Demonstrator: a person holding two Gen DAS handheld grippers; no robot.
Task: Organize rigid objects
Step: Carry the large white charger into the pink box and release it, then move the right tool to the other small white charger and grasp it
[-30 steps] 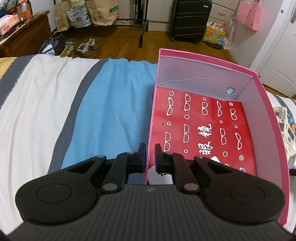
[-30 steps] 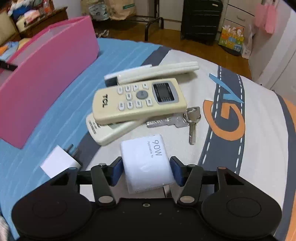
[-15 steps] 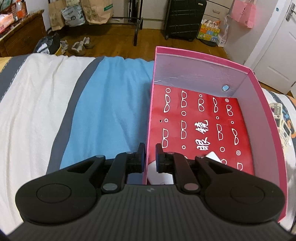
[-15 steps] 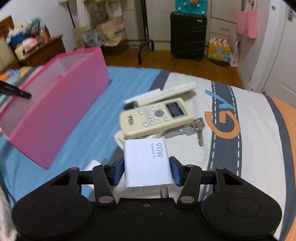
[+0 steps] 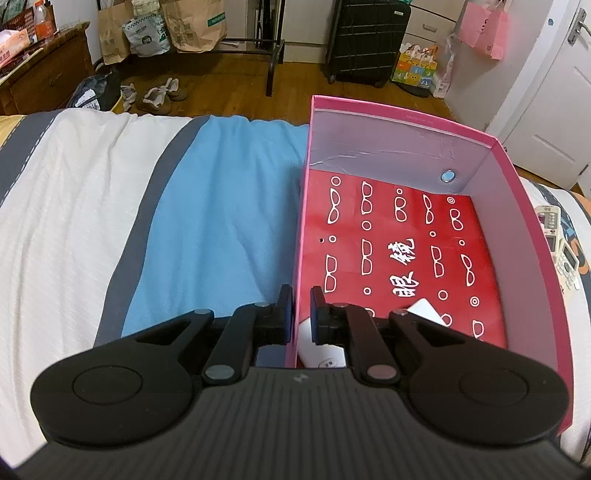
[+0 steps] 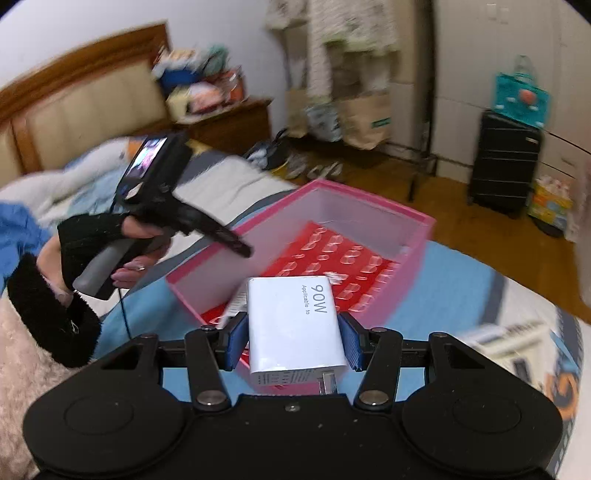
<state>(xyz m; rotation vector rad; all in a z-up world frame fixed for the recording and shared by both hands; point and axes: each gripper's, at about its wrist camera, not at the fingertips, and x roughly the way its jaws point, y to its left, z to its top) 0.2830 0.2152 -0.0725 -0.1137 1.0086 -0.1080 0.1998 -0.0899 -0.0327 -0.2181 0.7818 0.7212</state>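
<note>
A pink box (image 5: pixel 528 236) with a red patterned floor lies on the bed. My left gripper (image 5: pixel 298 314) is shut on the box's left wall (image 5: pixel 301 229) near its front corner. White items (image 5: pixel 424 312) lie inside at the front. My right gripper (image 6: pixel 293 339) is shut on a white 90W charger (image 6: pixel 295 325) and holds it in the air just in front of the pink box (image 6: pixel 406 258). The left gripper (image 6: pixel 207 229) also shows in the right wrist view, held by a gloved hand.
Remote controls (image 5: pixel 554 236) lie on the bedspread right of the box. A headboard (image 6: pixel 74 110), a nightstand (image 6: pixel 229 122), a black suitcase (image 6: pixel 502 162) and paper bags (image 5: pixel 192 22) stand around the bed. Shoes (image 5: pixel 159 96) lie on the wooden floor.
My right gripper has lifted the charger off the bed and swung left to face the pink box. The left gripper has kept its hold on the box wall.
</note>
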